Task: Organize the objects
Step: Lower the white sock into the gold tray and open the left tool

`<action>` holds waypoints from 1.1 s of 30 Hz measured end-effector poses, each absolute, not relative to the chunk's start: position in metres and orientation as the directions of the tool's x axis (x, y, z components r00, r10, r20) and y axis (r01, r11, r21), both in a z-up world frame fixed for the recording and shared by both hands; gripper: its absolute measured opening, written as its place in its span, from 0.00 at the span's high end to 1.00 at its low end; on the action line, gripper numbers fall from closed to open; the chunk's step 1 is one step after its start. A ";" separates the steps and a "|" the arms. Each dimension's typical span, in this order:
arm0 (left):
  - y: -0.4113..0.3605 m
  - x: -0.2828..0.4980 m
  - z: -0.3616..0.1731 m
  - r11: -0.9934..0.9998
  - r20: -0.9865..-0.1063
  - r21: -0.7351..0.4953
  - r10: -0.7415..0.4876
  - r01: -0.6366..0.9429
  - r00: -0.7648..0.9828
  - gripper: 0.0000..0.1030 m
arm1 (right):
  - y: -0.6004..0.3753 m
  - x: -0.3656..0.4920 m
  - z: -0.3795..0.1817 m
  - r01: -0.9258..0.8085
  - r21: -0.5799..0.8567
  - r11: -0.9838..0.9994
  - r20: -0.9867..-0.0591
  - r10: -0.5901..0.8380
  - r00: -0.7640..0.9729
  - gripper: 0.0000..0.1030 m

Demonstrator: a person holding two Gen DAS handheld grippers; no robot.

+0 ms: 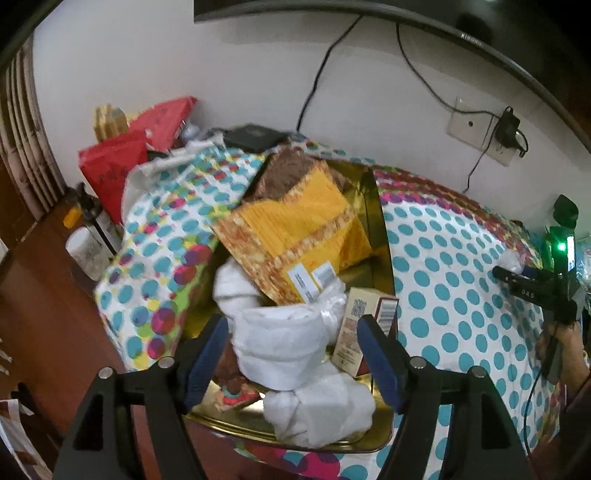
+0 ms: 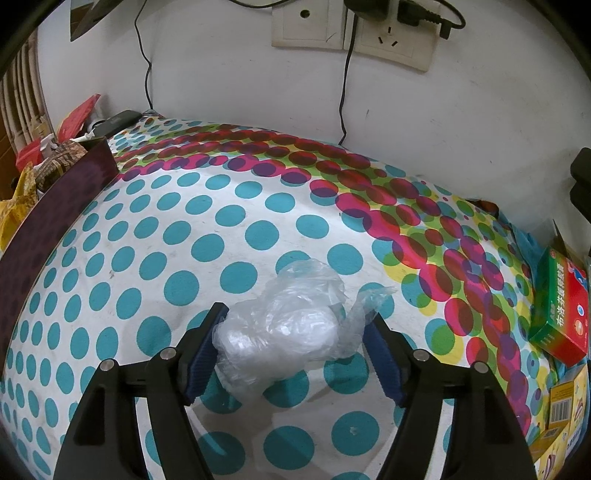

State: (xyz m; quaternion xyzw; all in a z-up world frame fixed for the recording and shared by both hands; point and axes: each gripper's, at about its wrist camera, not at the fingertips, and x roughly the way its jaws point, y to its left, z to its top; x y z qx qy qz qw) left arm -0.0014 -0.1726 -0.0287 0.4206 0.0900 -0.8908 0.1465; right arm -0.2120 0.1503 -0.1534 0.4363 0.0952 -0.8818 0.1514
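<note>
In the left wrist view my left gripper [image 1: 291,328] stands open over a gold tin box [image 1: 380,236]. The tin holds knotted white bundles [image 1: 280,343], a yellow packet [image 1: 295,236], a brown packet [image 1: 284,173] and a small beige carton [image 1: 354,332]. One white bundle lies between the blue pads [image 1: 210,350], with no pad pressing on it. In the right wrist view my right gripper [image 2: 293,332] is open around a crumpled clear plastic bag [image 2: 284,325] that lies on the dotted cloth [image 2: 184,229]. The left pad touches the bag and the right pad stands apart from it.
The tin's dark outer wall [image 2: 48,221] shows at the left. A green and red medicine box [image 2: 561,314] and yellow cartons [image 2: 565,410] lie at the cloth's right edge. Red bags [image 1: 114,166], a white jar [image 1: 85,251] and a black device [image 1: 255,136] crowd the back left. Cables hang from wall sockets [image 2: 351,33].
</note>
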 end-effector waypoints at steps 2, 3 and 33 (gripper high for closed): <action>-0.173 0.003 -0.020 -0.941 -0.761 -0.039 -0.190 0.337 -0.620 0.28 | 0.153 -0.212 -0.153 0.350 -0.034 -0.936 -0.798 -0.185 -0.573 0.32; -0.173 0.004 -0.016 -0.940 -0.756 -0.048 -0.188 0.339 -0.627 0.28 | 0.153 -0.212 -0.153 0.351 -0.035 -0.936 -0.798 -0.185 -0.573 0.32; -0.207 0.043 -0.010 -0.906 -0.713 -0.092 -0.229 0.413 -0.663 0.28 | 0.135 -0.199 -0.147 0.397 -0.121 -0.910 -0.776 -0.163 -0.610 0.53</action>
